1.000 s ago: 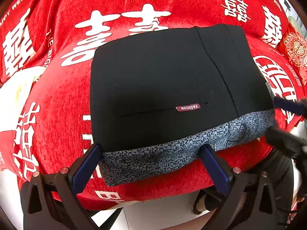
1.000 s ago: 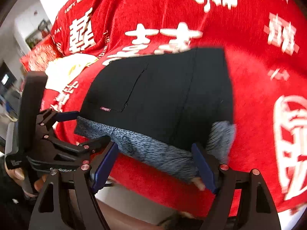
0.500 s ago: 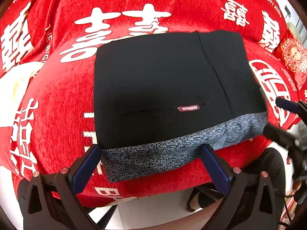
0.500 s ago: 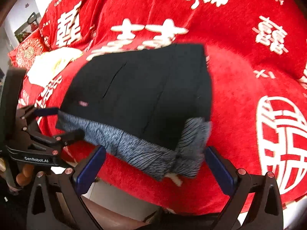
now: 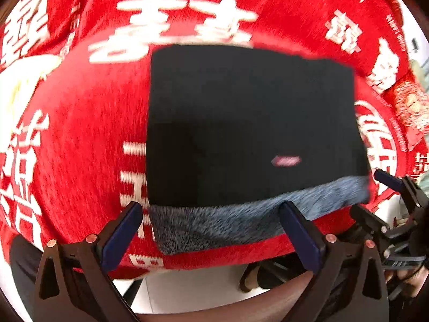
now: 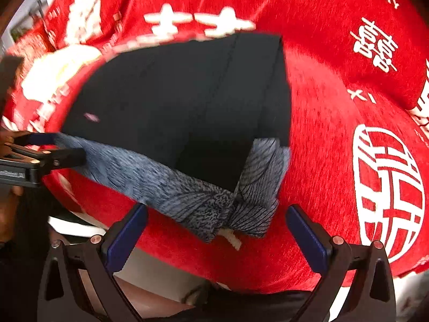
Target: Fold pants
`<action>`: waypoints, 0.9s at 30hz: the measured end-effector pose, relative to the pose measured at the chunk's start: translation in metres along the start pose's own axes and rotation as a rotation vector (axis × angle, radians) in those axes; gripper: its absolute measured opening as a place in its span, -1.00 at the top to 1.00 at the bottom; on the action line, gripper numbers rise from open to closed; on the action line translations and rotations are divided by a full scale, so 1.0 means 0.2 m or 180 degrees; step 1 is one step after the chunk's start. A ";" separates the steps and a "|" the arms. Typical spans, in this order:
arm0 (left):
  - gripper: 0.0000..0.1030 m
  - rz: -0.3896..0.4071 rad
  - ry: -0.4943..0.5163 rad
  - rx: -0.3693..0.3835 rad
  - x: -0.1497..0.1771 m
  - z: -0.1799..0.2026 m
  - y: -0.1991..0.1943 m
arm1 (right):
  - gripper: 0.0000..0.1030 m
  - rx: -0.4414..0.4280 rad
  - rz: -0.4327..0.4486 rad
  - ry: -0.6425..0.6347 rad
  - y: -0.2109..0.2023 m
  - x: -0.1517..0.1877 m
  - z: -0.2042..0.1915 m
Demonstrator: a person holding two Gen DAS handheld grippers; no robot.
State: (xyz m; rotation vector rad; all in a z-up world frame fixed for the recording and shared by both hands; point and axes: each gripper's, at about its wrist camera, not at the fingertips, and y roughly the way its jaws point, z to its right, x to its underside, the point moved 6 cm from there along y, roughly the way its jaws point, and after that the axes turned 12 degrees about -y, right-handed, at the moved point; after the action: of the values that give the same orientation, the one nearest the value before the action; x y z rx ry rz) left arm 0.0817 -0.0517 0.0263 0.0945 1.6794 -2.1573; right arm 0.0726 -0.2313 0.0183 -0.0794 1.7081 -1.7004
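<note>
I see the pants [image 5: 252,123] lying folded into a compact black block on the counter, which is covered by a red cloth [image 5: 88,139] printed with white characters. A grey speckled waistband [image 5: 241,217] runs along the near edge of the block, close to the counter's front edge, and a small pink label [image 5: 285,161] sits on the black fabric just above it.

My left hand-held gripper [image 5: 214,230] hangs over the near-left part of the waistband with its blue pads spread wide. The band shows between them, but the pads do not press on it, so I read this one as open and holding nothing.

My right hand-held gripper [image 6: 217,233] is also wide open. In the right wrist view the near-right corner of the pants [image 6: 257,177] lies between and slightly beyond its pads, where the grey band turns back on itself and shows a dark line pattern. A short white tag [image 6: 233,238] pokes out from under that corner onto the red cloth. Nothing is clamped.

Each gripper appears at the edge of the other's view, beside its own end of the waistband. Both views are somewhat blurred.
</note>
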 end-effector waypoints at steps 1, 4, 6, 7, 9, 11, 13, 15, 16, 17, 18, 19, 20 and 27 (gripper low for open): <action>-0.99 0.0045 0.0025 0.0046 -0.02 0.01 -0.02 | -1.00 -0.0026 0.0071 0.0059 -0.04 -0.01 0.03; -0.99 0.0057 0.0023 0.0066 -0.10 0.00 -0.04 | -1.00 -0.0095 0.0192 0.0387 -0.08 -0.04 0.20; -0.99 -0.0032 -0.0057 0.0163 -0.15 -0.04 -0.01 | -1.00 -0.0155 0.0201 0.0682 -0.08 -0.03 0.32; -0.99 -0.0057 -0.0095 0.0191 -0.17 -0.05 0.00 | -1.00 -0.0223 0.0226 0.0815 -0.08 -0.02 0.37; -0.99 -0.0102 -0.0186 0.0222 -0.19 -0.07 0.02 | -1.00 -0.0360 0.0281 0.1032 -0.08 -0.01 0.44; -0.99 -0.0201 -0.0281 0.0318 -0.21 -0.09 0.06 | -1.00 -0.0484 0.0290 0.1197 -0.05 0.00 0.48; -0.99 -0.0308 -0.0327 0.0371 -0.19 -0.07 0.08 | -1.00 -0.0590 0.0280 0.1301 -0.03 -0.02 0.48; -0.99 -0.0354 -0.0321 0.0335 -0.18 -0.03 0.12 | -1.00 -0.0763 0.0252 0.1386 0.03 -0.06 0.47; -0.99 -0.0343 -0.0313 0.0319 -0.18 -0.02 0.13 | -1.00 -0.0827 0.0243 0.1396 0.06 -0.08 0.45; -0.99 -0.0336 -0.0318 0.0301 -0.18 -0.02 0.14 | -1.00 -0.0880 0.0218 0.1396 0.10 -0.11 0.43; -0.99 -0.0340 -0.0337 0.0299 -0.19 -0.02 0.15 | -1.00 -0.0925 0.0183 0.1387 0.14 -0.12 0.40; -1.00 -0.0347 -0.0363 0.0315 -0.19 -0.02 0.16 | -1.00 -0.0998 0.0116 0.1365 0.19 -0.13 0.37; -1.00 -0.0370 -0.0373 0.0347 -0.19 -0.03 0.17 | -1.00 -0.1057 0.0081 0.1398 0.25 -0.14 0.35; -1.00 -0.0412 -0.0389 0.0428 -0.20 -0.03 0.20 | -1.00 -0.1298 0.0240 0.1264 0.23 -0.19 0.28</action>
State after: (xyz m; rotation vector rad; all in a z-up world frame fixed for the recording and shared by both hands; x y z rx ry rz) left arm 0.1312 -0.0428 -0.0012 -0.1092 1.5094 -2.3196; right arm 0.1497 -0.2531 0.0002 0.1440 2.3044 -1.3511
